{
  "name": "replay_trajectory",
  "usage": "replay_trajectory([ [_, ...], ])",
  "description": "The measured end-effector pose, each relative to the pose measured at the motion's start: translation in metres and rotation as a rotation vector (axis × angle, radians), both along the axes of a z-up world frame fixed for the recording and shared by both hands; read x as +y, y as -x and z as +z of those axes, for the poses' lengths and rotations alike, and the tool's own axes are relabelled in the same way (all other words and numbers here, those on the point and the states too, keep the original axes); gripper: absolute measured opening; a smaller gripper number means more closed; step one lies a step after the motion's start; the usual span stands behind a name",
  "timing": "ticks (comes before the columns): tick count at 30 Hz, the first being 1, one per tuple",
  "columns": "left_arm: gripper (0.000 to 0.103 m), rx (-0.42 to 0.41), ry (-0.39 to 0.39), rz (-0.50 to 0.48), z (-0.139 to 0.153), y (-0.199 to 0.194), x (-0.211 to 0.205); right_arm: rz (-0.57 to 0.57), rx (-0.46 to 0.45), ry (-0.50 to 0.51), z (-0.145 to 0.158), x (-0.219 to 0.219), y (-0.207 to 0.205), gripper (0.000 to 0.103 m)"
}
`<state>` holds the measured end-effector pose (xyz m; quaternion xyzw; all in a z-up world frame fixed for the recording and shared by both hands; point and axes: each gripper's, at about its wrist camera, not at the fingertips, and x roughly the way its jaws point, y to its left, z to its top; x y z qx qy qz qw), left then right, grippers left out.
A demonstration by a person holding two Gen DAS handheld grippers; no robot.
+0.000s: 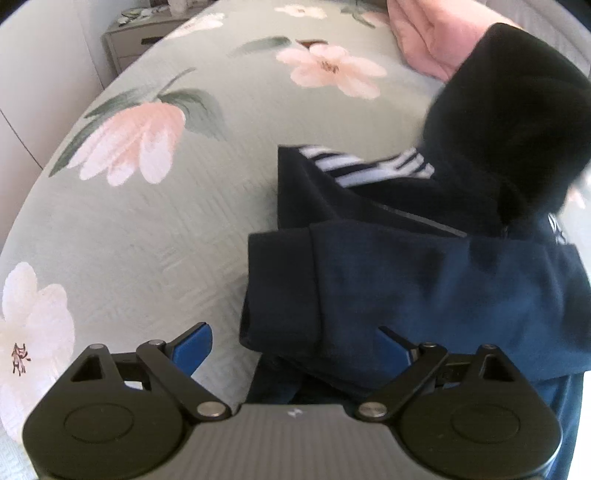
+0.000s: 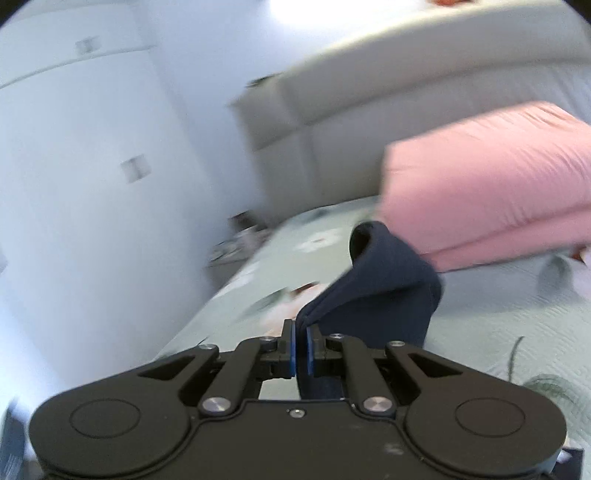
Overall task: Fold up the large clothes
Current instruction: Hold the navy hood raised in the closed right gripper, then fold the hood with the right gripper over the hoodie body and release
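Observation:
A navy garment [image 1: 424, 280] with a blue-and-white striped lining lies partly folded on the floral bedspread [image 1: 166, 206]. My left gripper [image 1: 295, 350] is open, its blue pads either side of the garment's near folded edge, the right pad against the cloth. A dark raised part of the garment [image 1: 517, 122] hangs at the upper right. In the right wrist view my right gripper [image 2: 300, 350] is shut on a navy fold of the garment [image 2: 388, 291] and holds it lifted above the bed [image 2: 517, 306].
A folded pink quilt [image 2: 487, 177] lies at the head of the bed, also in the left wrist view [image 1: 436, 33]. A grey headboard [image 2: 369, 96] stands behind it. A bedside cabinet [image 1: 136, 40] and white wardrobe doors [image 2: 81, 166] are on the left.

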<state>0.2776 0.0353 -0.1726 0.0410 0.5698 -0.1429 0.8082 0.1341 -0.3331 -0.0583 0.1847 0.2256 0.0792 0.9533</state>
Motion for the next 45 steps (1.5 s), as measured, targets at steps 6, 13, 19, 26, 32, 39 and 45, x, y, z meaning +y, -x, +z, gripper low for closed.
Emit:
replay_trajectory([
  [6, 0.096, -0.030, 0.014, 0.012, 0.005, -0.001, -0.001, 0.309, 0.250, 0.258, -0.043, 0.060, 0.079, 0.009],
  [13, 0.095, -0.017, -0.001, -0.053, -0.004, 0.000, -0.023, 0.184, 0.584, 0.328, -0.100, 0.059, 0.065, 0.080],
  [19, 0.095, -0.012, 0.004, -0.068, -0.006, -0.001, -0.027, 0.193, 0.430, 0.419, -0.027, 0.090, 0.025, 0.089],
  [26, 0.095, 0.015, 0.027, -0.058, -0.011, -0.009, -0.015, 0.223, 0.353, 0.507, -0.009, 0.134, -0.034, 0.100],
  [32, 0.095, 0.032, 0.043, -0.077, -0.014, -0.008, -0.011, 0.099, 0.383, 0.678, -0.048, 0.130, -0.116, 0.100],
  [39, 0.095, 0.045, 0.066, -0.094, -0.010, -0.010, -0.002, 0.124, 0.550, 0.425, -0.079, 0.110, -0.134, 0.011],
  [45, 0.095, 0.045, 0.090, -0.100, 0.003, -0.002, 0.002, 0.040, 0.257, 0.519, -0.011, 0.099, -0.092, 0.011],
])
